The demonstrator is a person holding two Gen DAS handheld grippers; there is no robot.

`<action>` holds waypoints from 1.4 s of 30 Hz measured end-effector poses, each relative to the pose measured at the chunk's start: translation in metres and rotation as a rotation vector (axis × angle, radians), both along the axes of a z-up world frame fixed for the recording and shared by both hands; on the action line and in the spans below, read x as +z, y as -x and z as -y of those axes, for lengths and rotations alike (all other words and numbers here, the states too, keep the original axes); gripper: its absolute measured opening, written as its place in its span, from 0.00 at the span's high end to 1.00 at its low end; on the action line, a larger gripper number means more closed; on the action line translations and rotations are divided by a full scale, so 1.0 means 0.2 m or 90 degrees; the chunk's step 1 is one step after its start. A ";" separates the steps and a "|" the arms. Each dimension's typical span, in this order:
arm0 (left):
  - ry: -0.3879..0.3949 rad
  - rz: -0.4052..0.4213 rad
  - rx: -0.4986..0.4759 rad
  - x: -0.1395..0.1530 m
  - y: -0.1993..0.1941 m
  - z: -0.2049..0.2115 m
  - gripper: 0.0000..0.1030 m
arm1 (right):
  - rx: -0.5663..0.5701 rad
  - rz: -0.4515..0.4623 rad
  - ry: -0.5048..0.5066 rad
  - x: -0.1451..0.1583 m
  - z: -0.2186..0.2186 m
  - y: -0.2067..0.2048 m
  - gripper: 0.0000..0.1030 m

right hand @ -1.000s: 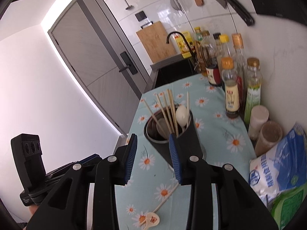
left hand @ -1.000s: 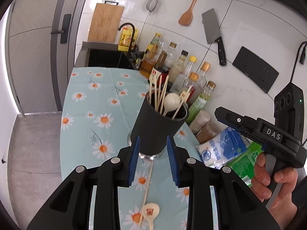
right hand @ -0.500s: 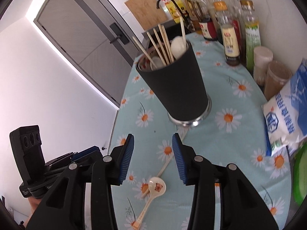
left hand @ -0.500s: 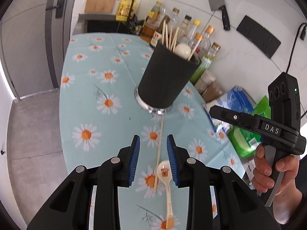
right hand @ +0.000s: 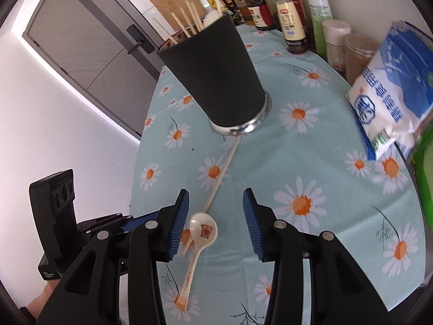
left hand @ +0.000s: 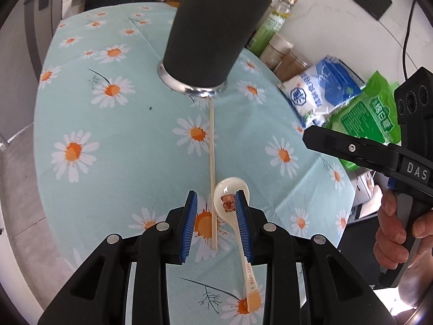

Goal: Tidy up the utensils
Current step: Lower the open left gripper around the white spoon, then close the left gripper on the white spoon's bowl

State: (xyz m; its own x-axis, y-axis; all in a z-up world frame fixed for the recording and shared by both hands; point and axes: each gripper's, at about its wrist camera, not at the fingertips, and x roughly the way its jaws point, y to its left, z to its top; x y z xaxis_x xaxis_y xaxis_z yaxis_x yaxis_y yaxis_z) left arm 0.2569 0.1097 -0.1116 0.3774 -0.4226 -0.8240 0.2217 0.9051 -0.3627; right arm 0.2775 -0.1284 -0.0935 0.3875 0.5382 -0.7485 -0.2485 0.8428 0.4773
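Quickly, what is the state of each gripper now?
Left gripper: open, holding nothing, straddling the thin wooden chopstick.
Right gripper: open, holding nothing.

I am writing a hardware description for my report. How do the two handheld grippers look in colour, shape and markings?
Both are matte black plastic with silver screws and two fingers lined with ribbed blue pads. The right gripper, seen from the left camera, has a pistol-style handle, white "DAS" lettering and a black module with round lenses. The left gripper looks alike.

White tiled wall [left hand: 324, 21], grey door [right hand: 89, 54], daisy-print tablecloth [right hand: 311, 168] on the counter.
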 end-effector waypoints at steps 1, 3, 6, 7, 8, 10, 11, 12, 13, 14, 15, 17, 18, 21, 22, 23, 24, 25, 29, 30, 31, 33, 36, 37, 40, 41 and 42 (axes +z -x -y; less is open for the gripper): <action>0.000 -0.004 -0.005 -0.01 -0.01 0.00 0.73 | -0.009 -0.005 0.001 -0.01 0.02 0.01 0.59; 0.003 -0.020 -0.024 -0.05 -0.04 0.02 0.73 | -0.023 -0.007 0.008 -0.02 0.04 0.03 0.59; 0.003 -0.032 -0.035 -0.09 -0.07 0.03 0.73 | -0.035 -0.010 0.015 -0.04 0.08 0.04 0.59; 0.000 -0.032 -0.040 -0.09 -0.08 0.04 0.73 | -0.039 -0.011 0.015 -0.04 0.09 0.04 0.59; -0.005 -0.028 -0.040 -0.10 -0.08 0.05 0.73 | -0.042 -0.009 0.016 -0.04 0.11 0.05 0.59; -0.015 -0.018 -0.032 -0.09 -0.10 0.05 0.74 | -0.049 -0.012 0.012 -0.05 0.14 0.06 0.59; -0.016 -0.021 -0.035 -0.10 -0.10 0.05 0.75 | -0.052 -0.013 0.011 -0.05 0.16 0.06 0.59; -0.017 -0.024 -0.037 -0.10 -0.11 0.06 0.75 | -0.055 -0.014 0.011 -0.05 0.16 0.06 0.59; -0.018 -0.025 -0.038 -0.11 -0.11 0.07 0.75 | -0.056 -0.015 0.012 -0.05 0.17 0.05 0.59; -0.019 -0.026 -0.040 -0.11 -0.12 0.07 0.75 | -0.057 -0.017 0.010 -0.06 0.19 0.05 0.59; -0.022 -0.027 -0.045 -0.11 -0.12 0.09 0.75 | -0.058 -0.018 0.008 -0.06 0.19 0.05 0.59; -0.032 -0.022 -0.052 -0.11 -0.11 0.11 0.75 | -0.058 -0.018 0.008 -0.06 0.20 0.04 0.59; -0.041 -0.021 -0.056 -0.11 -0.12 0.12 0.76 | -0.058 -0.018 0.006 -0.07 0.21 0.03 0.59; -0.070 -0.023 -0.065 -0.11 -0.11 0.14 0.82 | -0.057 -0.021 0.000 -0.07 0.23 0.01 0.59; -0.074 -0.024 -0.065 -0.11 -0.11 0.14 0.82 | -0.056 -0.023 -0.003 -0.07 0.23 0.01 0.59; -0.075 -0.027 -0.064 -0.11 -0.11 0.14 0.85 | -0.055 -0.025 -0.006 -0.08 0.24 0.00 0.59; -0.077 -0.029 -0.064 -0.12 -0.11 0.14 0.88 | -0.054 -0.026 -0.006 -0.08 0.24 -0.01 0.59; -0.085 -0.030 -0.064 -0.12 -0.11 0.15 0.89 | -0.051 -0.025 -0.006 -0.08 0.24 -0.01 0.59; -0.104 -0.028 -0.066 -0.11 -0.11 0.17 0.94 | -0.046 -0.028 -0.011 -0.09 0.26 -0.03 0.59; -0.112 -0.025 -0.068 -0.11 -0.11 0.19 0.94 | -0.044 -0.028 -0.012 -0.09 0.26 -0.04 0.59; -0.117 -0.022 -0.070 -0.10 -0.11 0.19 0.95 | -0.044 -0.029 -0.012 -0.09 0.26 -0.04 0.59; -0.120 -0.017 -0.072 -0.08 -0.10 0.21 0.97 | -0.045 -0.032 -0.012 -0.10 0.26 -0.05 0.59; -0.118 -0.015 -0.073 -0.07 -0.09 0.23 0.97 | -0.037 -0.033 -0.012 -0.10 0.26 -0.06 0.59; -0.119 -0.016 -0.074 -0.07 -0.09 0.23 0.97 | -0.034 -0.032 -0.012 -0.10 0.26 -0.06 0.59; -0.112 -0.018 -0.071 -0.07 -0.07 0.23 0.97 | -0.030 -0.034 -0.010 -0.10 0.24 -0.08 0.59; -0.108 -0.018 -0.068 -0.06 -0.06 0.22 0.97 | -0.028 -0.036 -0.010 -0.10 0.23 -0.08 0.59; -0.104 -0.017 -0.065 -0.06 -0.05 0.21 0.97 | -0.026 -0.039 -0.010 -0.10 0.23 -0.09 0.59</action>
